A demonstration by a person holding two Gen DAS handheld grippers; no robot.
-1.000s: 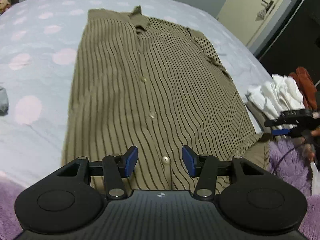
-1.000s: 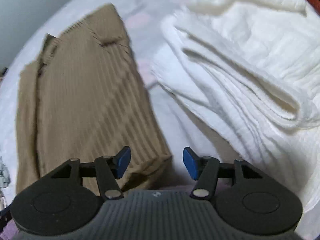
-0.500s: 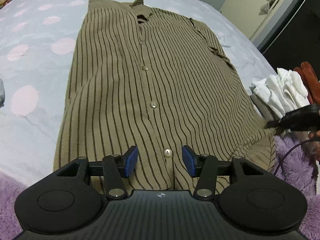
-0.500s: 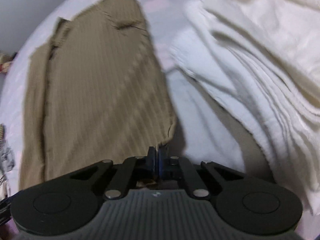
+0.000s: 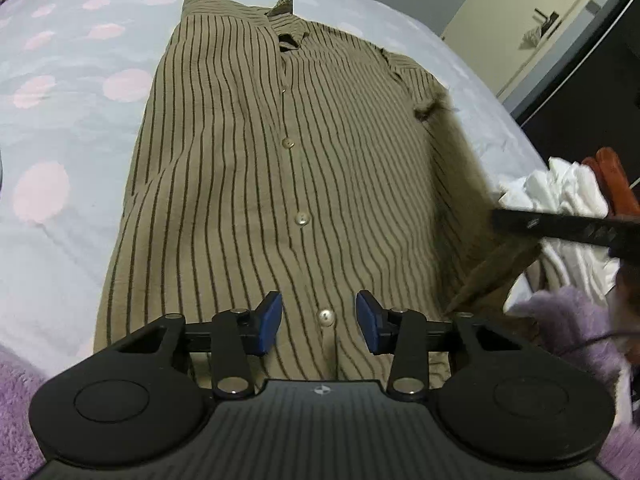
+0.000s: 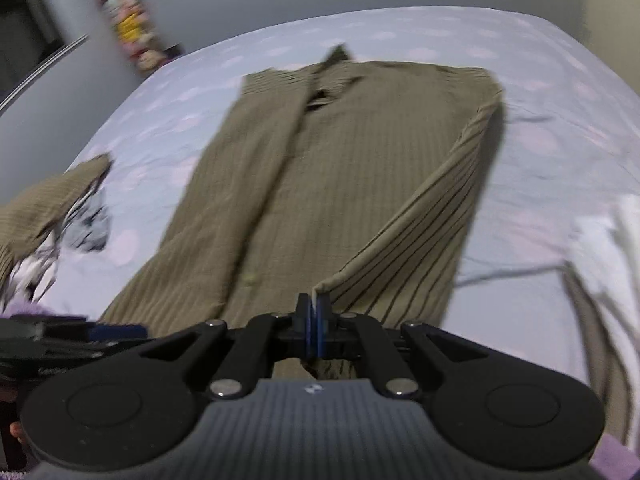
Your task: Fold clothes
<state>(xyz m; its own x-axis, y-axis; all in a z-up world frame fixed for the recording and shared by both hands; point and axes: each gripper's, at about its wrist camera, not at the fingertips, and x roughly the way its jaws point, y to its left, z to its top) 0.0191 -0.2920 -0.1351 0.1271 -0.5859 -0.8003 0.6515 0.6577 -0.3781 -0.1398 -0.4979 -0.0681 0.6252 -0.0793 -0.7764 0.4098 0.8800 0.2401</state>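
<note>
On the polka-dot bedsheet [image 5: 72, 92] the striped button-up shirt [image 5: 280, 168] lay front-up, collar at the far end and hem nearest the person. The folding had barely started — the body was still spread flat, placket buttoned, and only the shirt's right-hand side panel [image 6: 420, 232] had been raised off the bed. The right gripper [image 6: 314, 312] was clamped on that panel's bottom corner, its blue pads pressed together with a sliver of fabric between them, and the cloth ran from there in a taut, slanted sheet up to the shoulder. The left gripper [image 5: 318, 322] hung over the hem with its jaws apart, astride the lowest button [image 5: 325, 315]; they had just been closing a little, yet nothing was pinched. The other side, the sleeves and the lengthwise fold all appeared left to do. The shirt looked thin and slightly crinkled, olive with narrow dark stripes — a limp weave. A pile of white ribbed cloth [image 5: 560, 196] sat just beside its right edge.
</note>
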